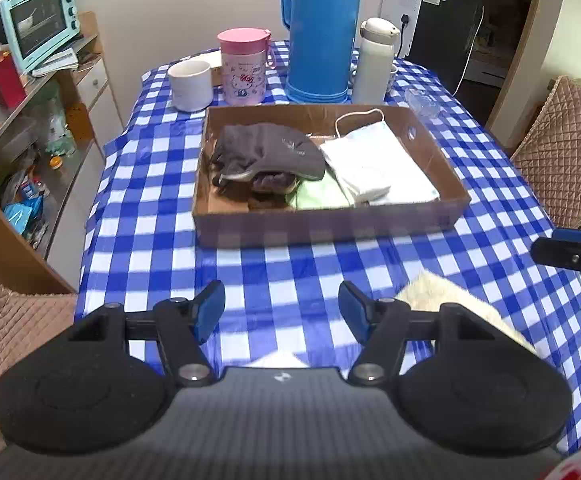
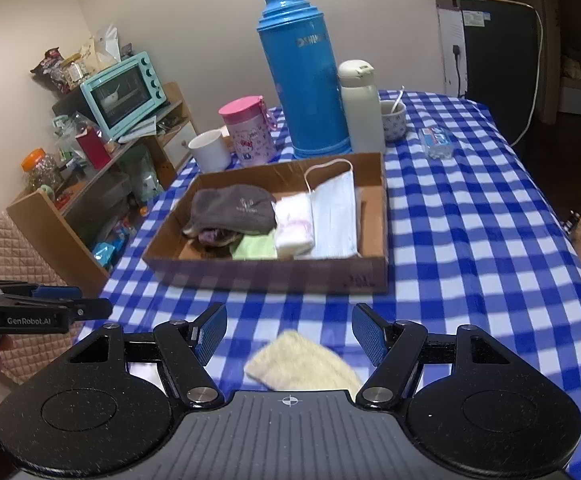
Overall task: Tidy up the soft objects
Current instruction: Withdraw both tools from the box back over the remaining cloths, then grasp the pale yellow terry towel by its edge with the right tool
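Cardboard tray [image 2: 370,276] serves as the landmark on the checked tablecloth [image 2: 470,240]; inside it lie a dark cap [image 2: 234,210], a folded white cloth [image 2: 294,226], a green cloth [image 2: 256,248] and a face mask [image 2: 336,216]; one cream fluffy cloth [image 2: 302,364] lies on the table, outside the tray's near wall. Left gripper [image 1: 282,310] and right gripper [image 2: 288,334] both stand open and empty; gathering seems nearly finished, this piece remaining. Its long axis runs diagonally, narrow end toward the tray; the right gripper needs to dip, pinch it, then carry it over the wall.
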Demonstrator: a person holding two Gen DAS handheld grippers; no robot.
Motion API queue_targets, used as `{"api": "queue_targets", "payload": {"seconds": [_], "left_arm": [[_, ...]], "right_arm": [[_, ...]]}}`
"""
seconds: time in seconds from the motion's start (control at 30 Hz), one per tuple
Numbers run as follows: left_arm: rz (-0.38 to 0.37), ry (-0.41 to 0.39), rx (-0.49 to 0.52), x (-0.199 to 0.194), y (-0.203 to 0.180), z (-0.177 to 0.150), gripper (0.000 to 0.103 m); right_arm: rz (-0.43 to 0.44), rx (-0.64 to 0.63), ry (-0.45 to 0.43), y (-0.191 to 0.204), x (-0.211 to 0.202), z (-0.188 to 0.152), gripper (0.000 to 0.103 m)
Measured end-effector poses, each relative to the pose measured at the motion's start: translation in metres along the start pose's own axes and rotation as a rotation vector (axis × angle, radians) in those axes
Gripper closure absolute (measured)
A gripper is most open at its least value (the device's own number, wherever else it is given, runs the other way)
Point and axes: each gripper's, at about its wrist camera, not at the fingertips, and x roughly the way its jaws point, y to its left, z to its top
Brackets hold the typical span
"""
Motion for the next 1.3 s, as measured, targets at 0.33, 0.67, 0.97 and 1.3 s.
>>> {"api": "queue_targets", "payload": {"seconds": [0.33, 0.67, 0.97, 1.3], "left_arm": [[0.017, 0.029, -0.02, -0.024, -0.007, -0.037, 0.043], [0.012, 0.069, -0.023, -0.036, -0.023, -0.067, 0.043], [0.01, 0.113, -0.039, -0.039, -0.034, -0.095, 0.043], [0.024, 0.148, -0.064, -0.035, -0.037, -0.117, 0.043]], "right_arm": [[0.013, -0.009, 0.055, -0.007, -0.032, -0.036, 0.034], [0.022, -0.032, 0.108, -0.01, -0.047, -0.067, 0.034], [0.017, -0.05, 0.175, -0.014, -0.044, -0.098, 0.034], [-0.057, -0.127, 0.216, -0.019, -0.027, -0.121, 0.034]]}}
